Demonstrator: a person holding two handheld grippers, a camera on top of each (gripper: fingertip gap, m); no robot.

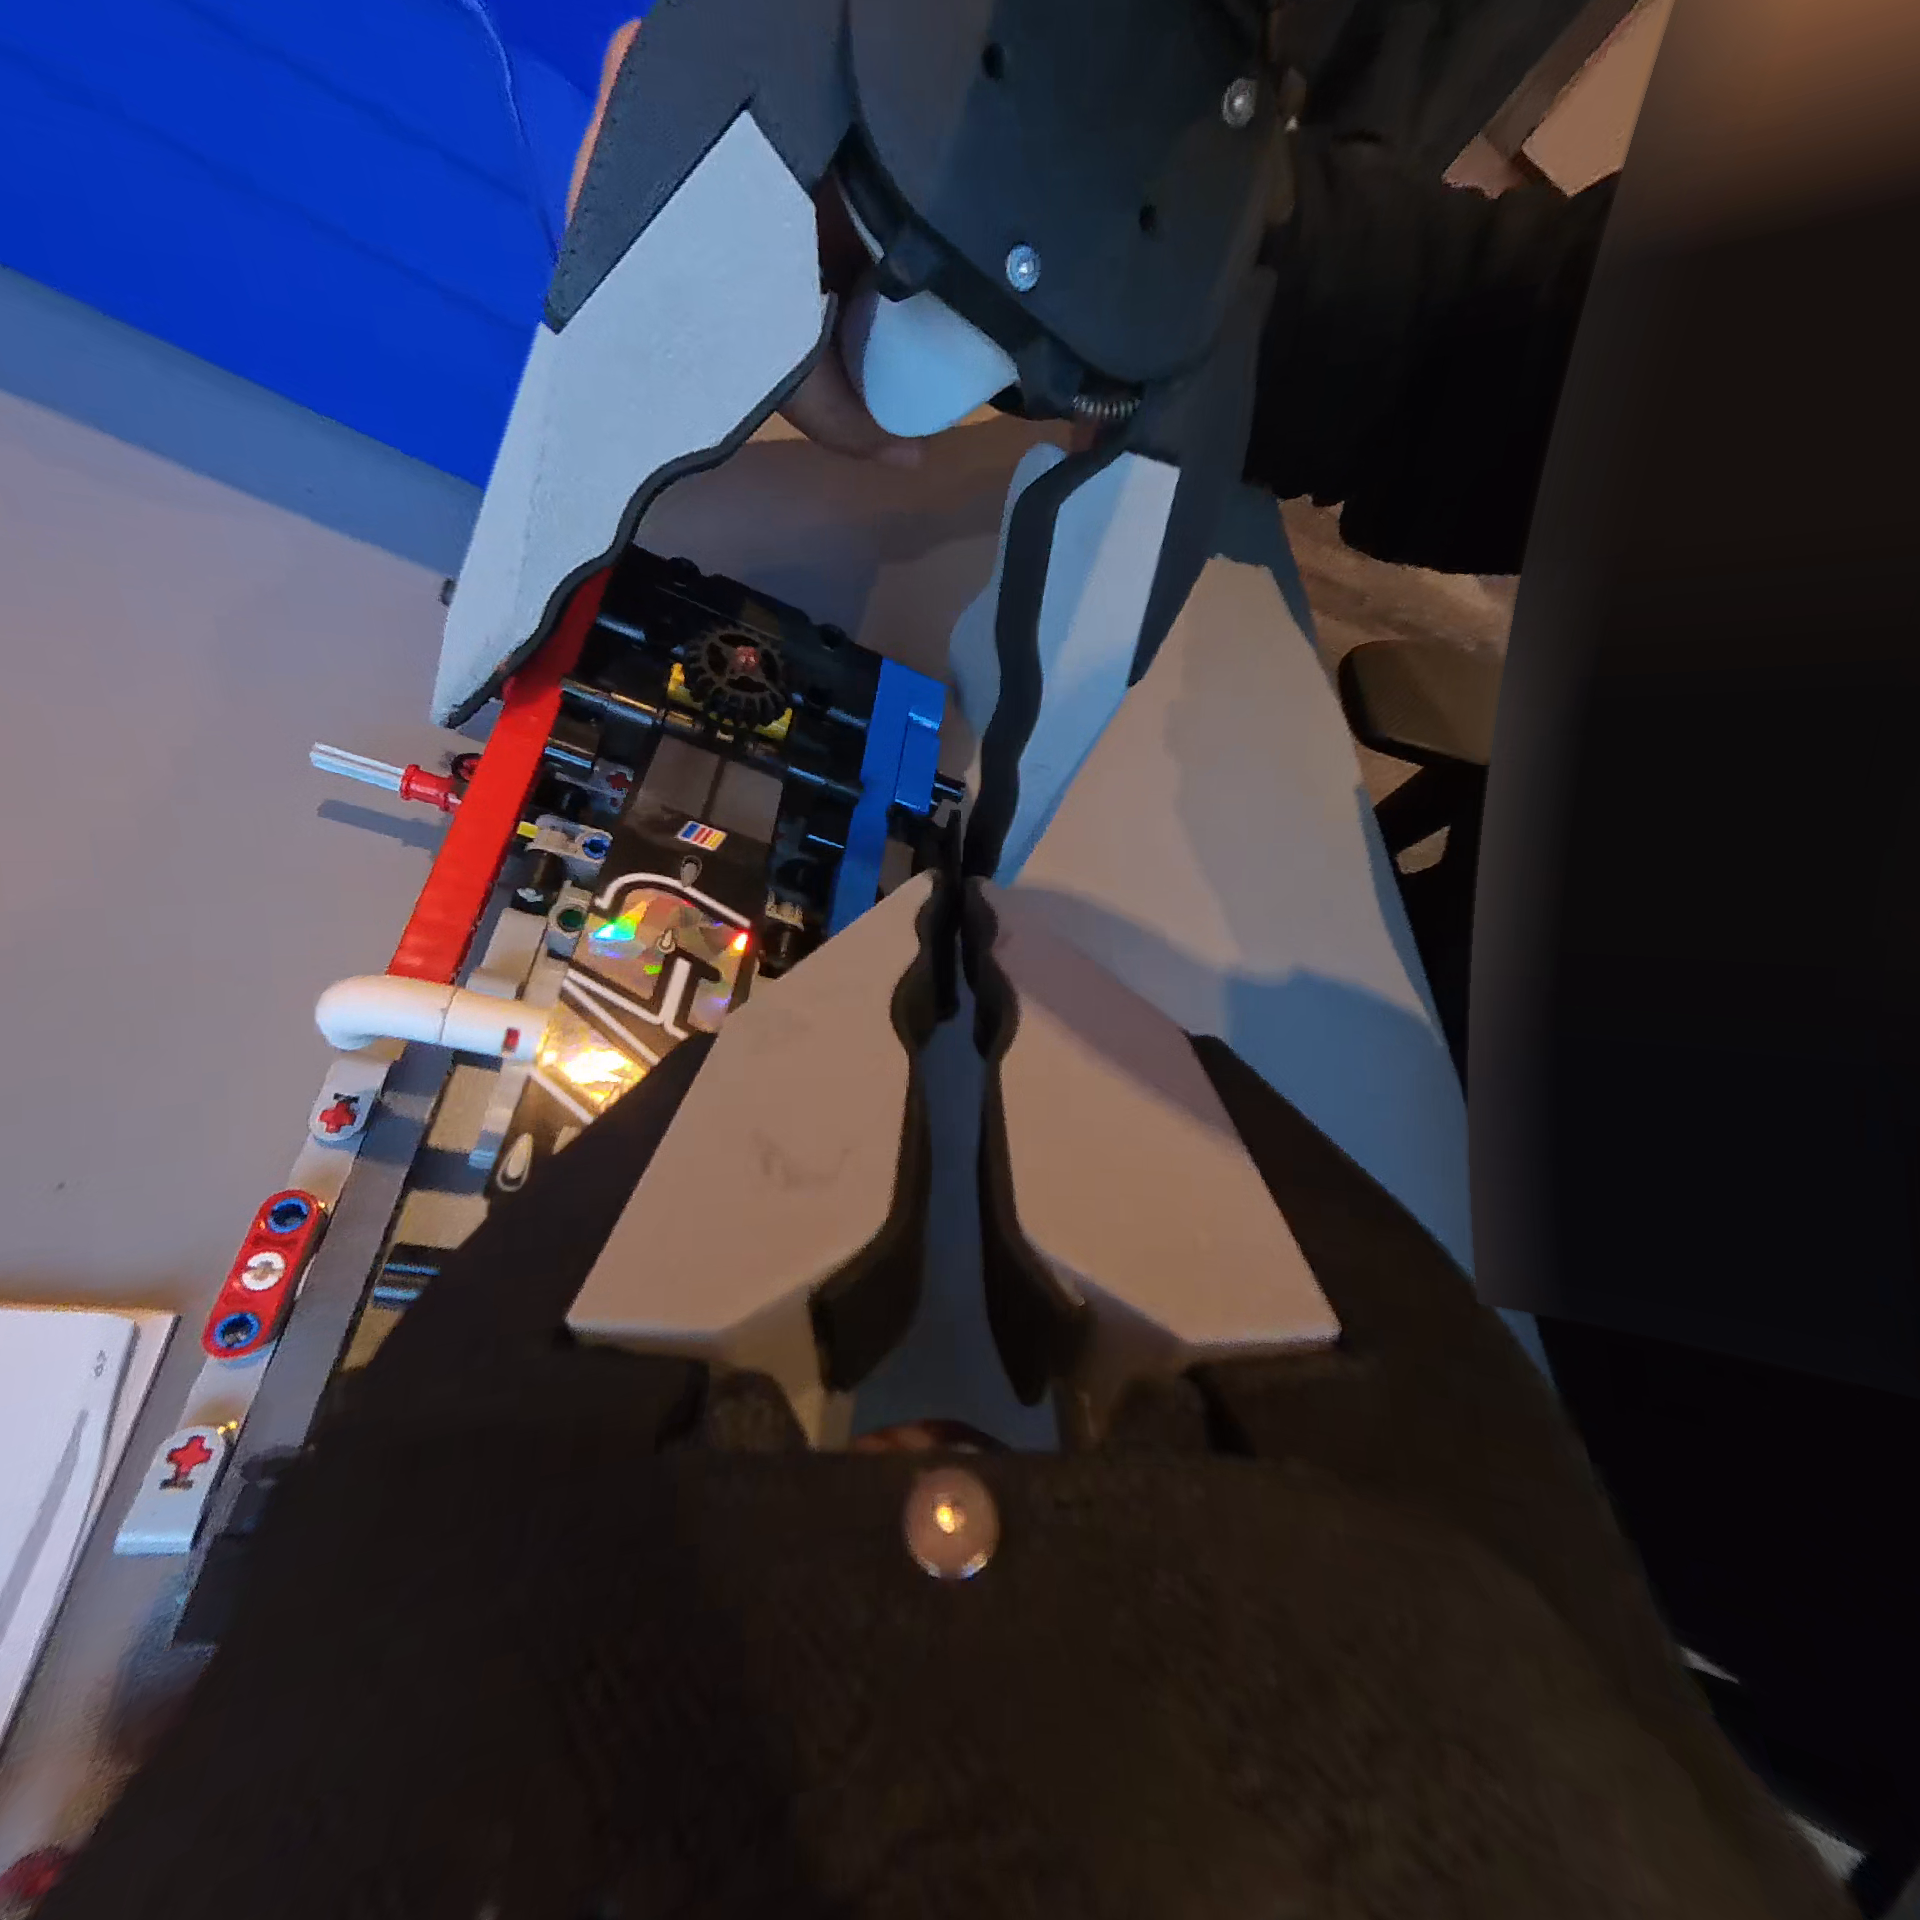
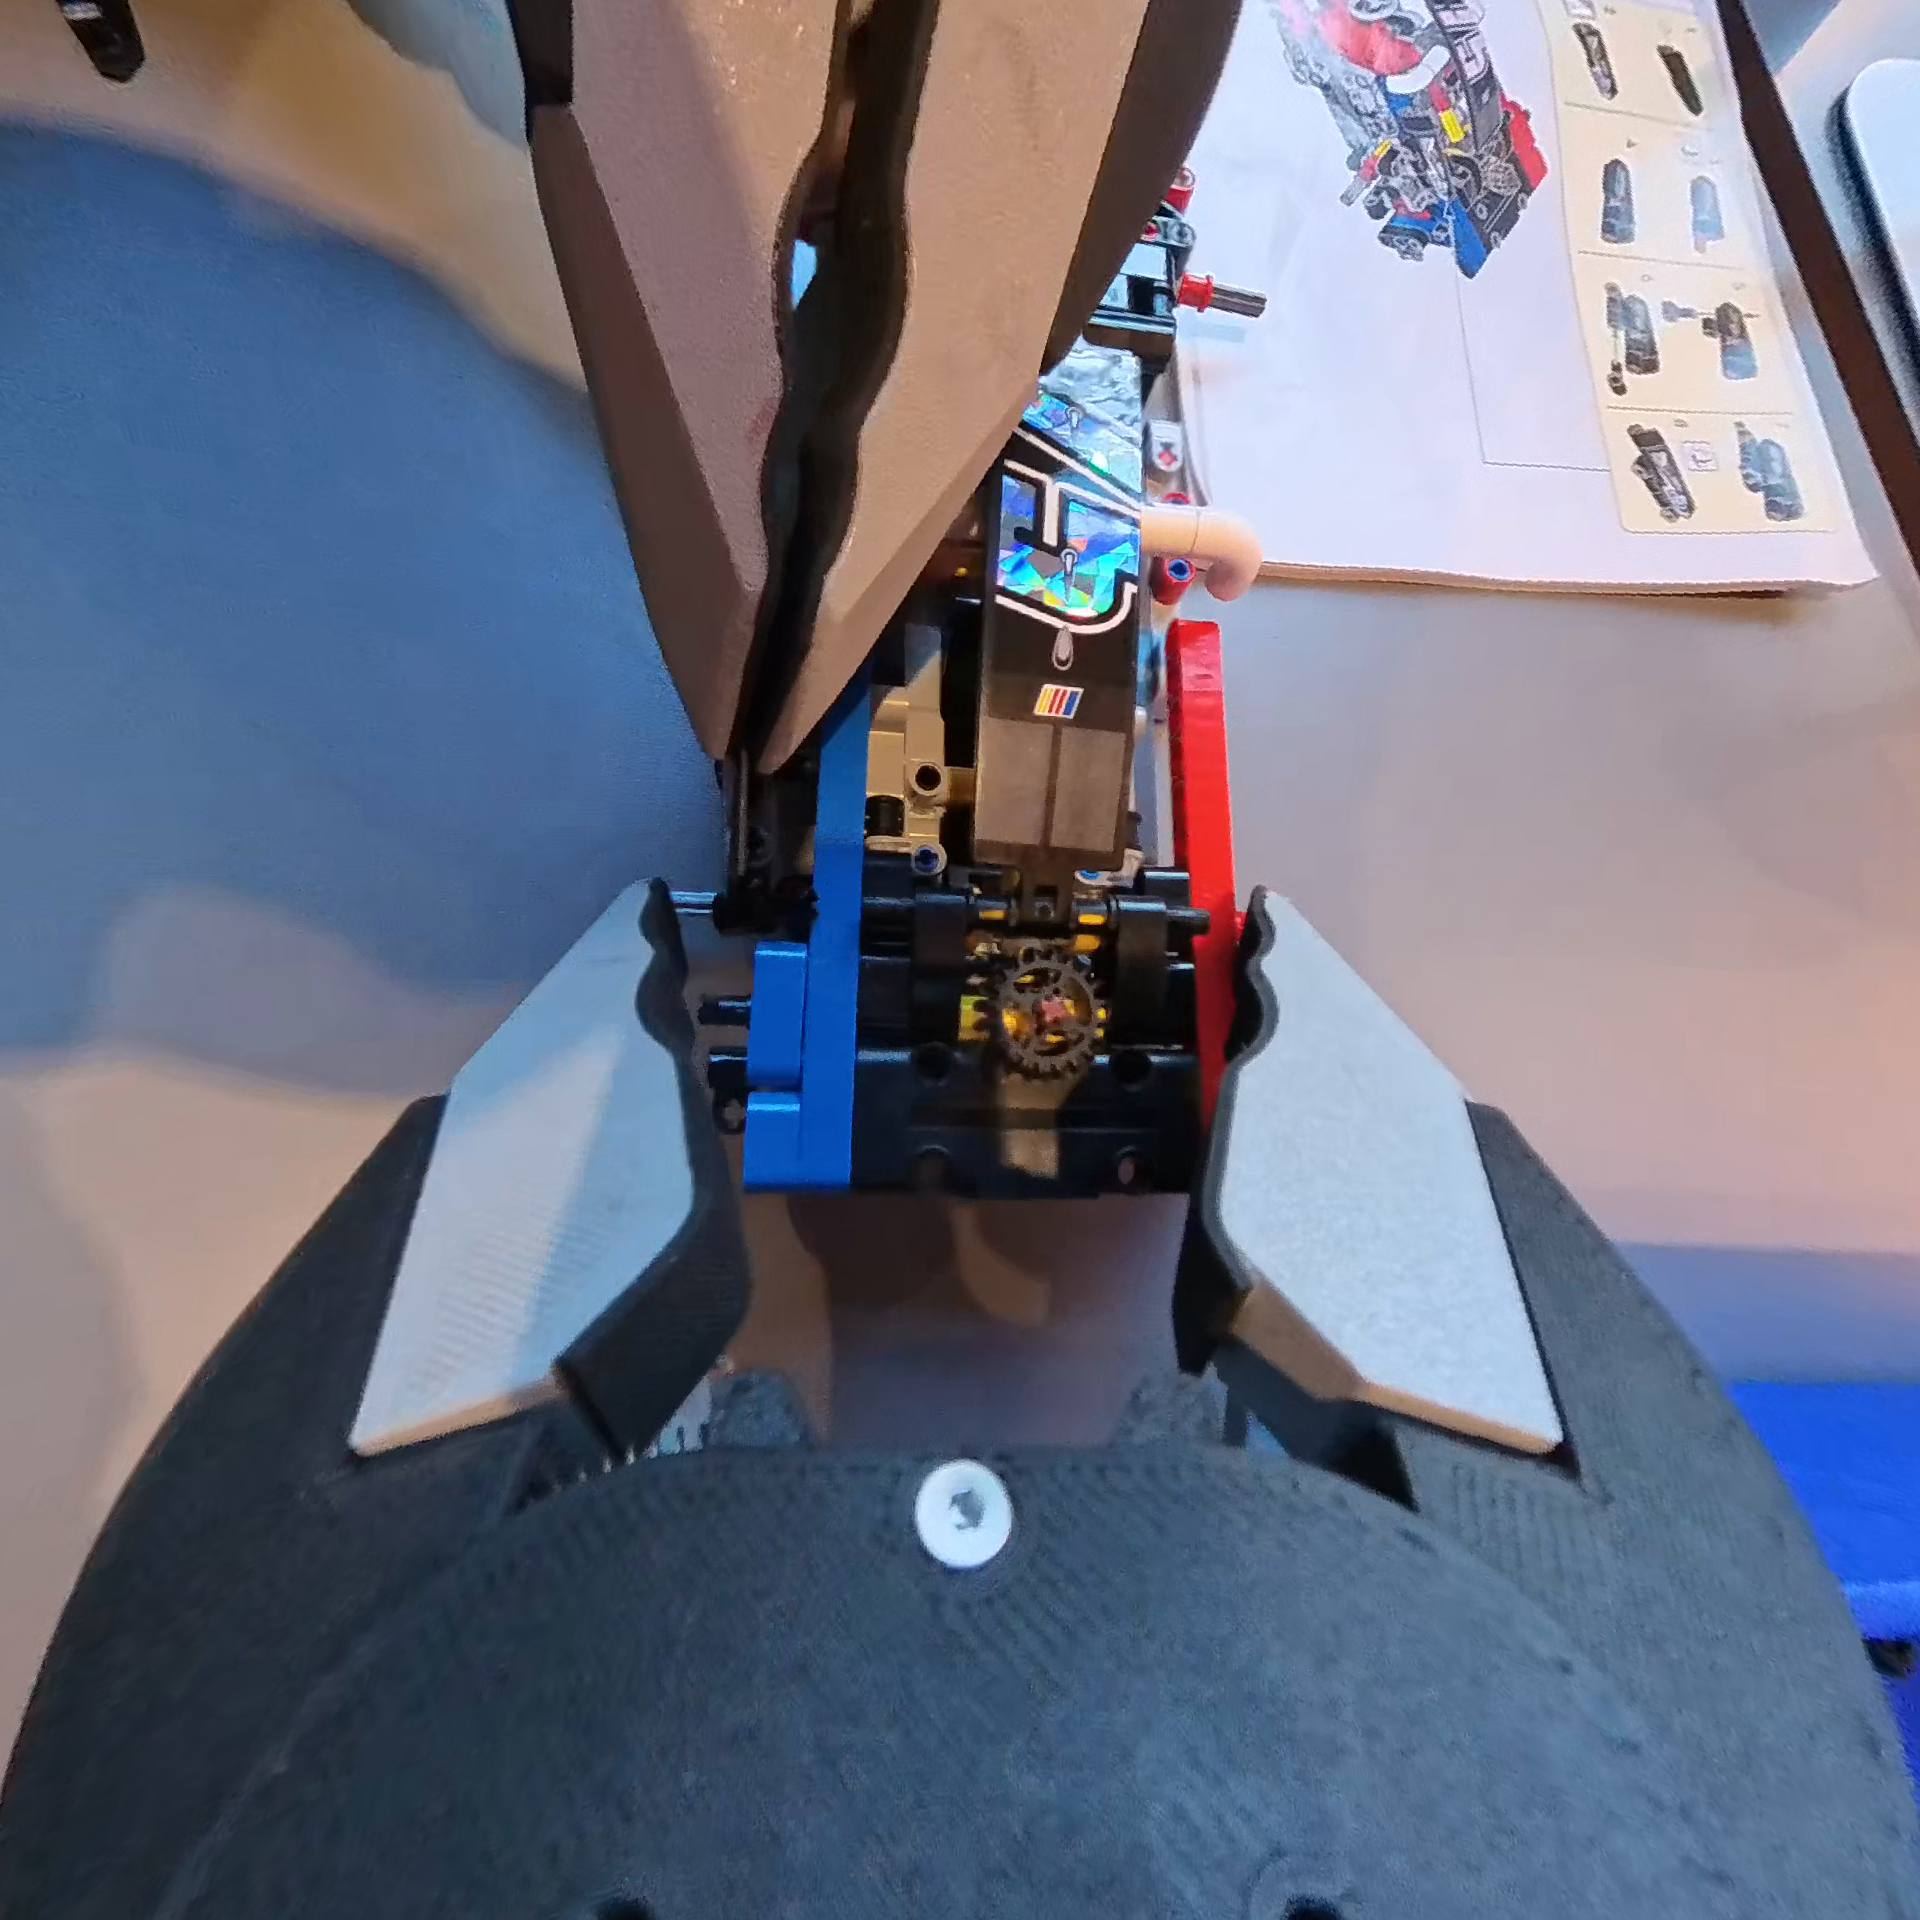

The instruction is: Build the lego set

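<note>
Right wrist view: your right gripper (image 2: 961, 1023) straddles the rear end of the lego car (image 2: 997, 997), which lies on the grey counter (image 2: 1507, 831). Its jaws are spread; the right one touches the red side beam (image 2: 1205, 790), while the left one stands just beside the blue side beam (image 2: 831, 935), with black pins in the gap. Between the beams you see a black frame with a dark gear (image 2: 1044, 1013) at its centre, and above it a black panel (image 2: 1060, 665) carrying a holographic sticker. A white curved pipe (image 2: 1210, 545) projects from the red side. Your left gripper (image 2: 743, 764) comes in from above with jaws pressed together, its tips at a small black part beside the blue beam; whether they pinch it cannot be told.

Only this view shows the open instruction booklet (image 2: 1507, 343) lying beyond the car.

Left wrist view: only here do you see the car's long flank, with a grey beam bearing red cross axles and a short red link (image 1: 260, 1273), and a blue surface (image 1: 260, 208) behind the counter. A white sheet (image 1: 52, 1455) lies at the lower left.
</note>
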